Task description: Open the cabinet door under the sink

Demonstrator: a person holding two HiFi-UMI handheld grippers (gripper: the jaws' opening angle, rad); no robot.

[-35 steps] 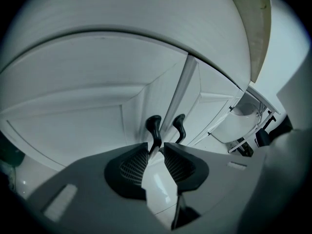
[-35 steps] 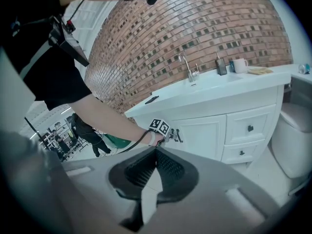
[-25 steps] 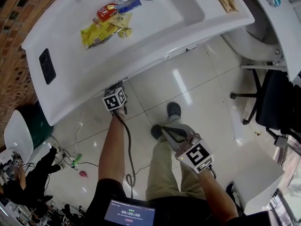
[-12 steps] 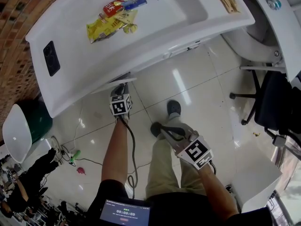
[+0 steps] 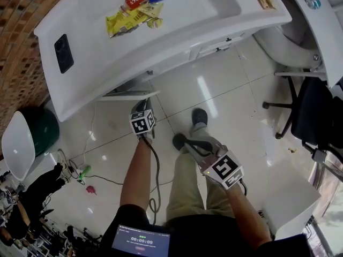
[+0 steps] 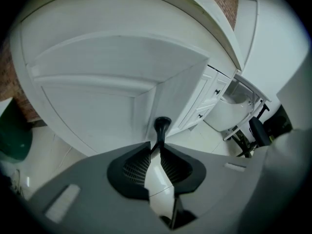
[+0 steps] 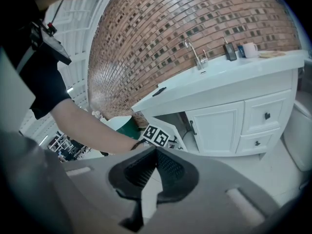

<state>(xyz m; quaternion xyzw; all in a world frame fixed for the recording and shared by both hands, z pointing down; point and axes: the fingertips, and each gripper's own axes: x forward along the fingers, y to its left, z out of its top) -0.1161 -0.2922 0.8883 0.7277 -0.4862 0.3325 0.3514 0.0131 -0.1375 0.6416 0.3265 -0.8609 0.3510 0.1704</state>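
The white cabinet door (image 5: 126, 95) under the sink stands partly swung out from the vanity (image 5: 91, 74). My left gripper (image 5: 141, 107) is at the door's free edge. In the left gripper view the door panel (image 6: 97, 94) fills the frame, and the left gripper (image 6: 156, 143) is shut on its black handle (image 6: 162, 125). Those jaws have just been opening a little, with the handle's stem still pinched between the pads. My right gripper (image 5: 187, 145) hangs shut over the floor by my feet with nothing in it. From the right gripper (image 7: 155, 151) view the open door (image 7: 165, 124) and the dark cabinet inside show.
Snack packets (image 5: 134, 12) lie in the sink basin and a black device (image 5: 63, 52) on the countertop. A green bin with a white lid (image 5: 21, 141) stands left, cables (image 5: 80, 171) on the floor. A toilet (image 5: 286, 44) and an office chair (image 5: 313, 114) stand right.
The left gripper has come toward me with the handle, and the door has swung further out from the vanity. The right gripper has shifted only slightly.
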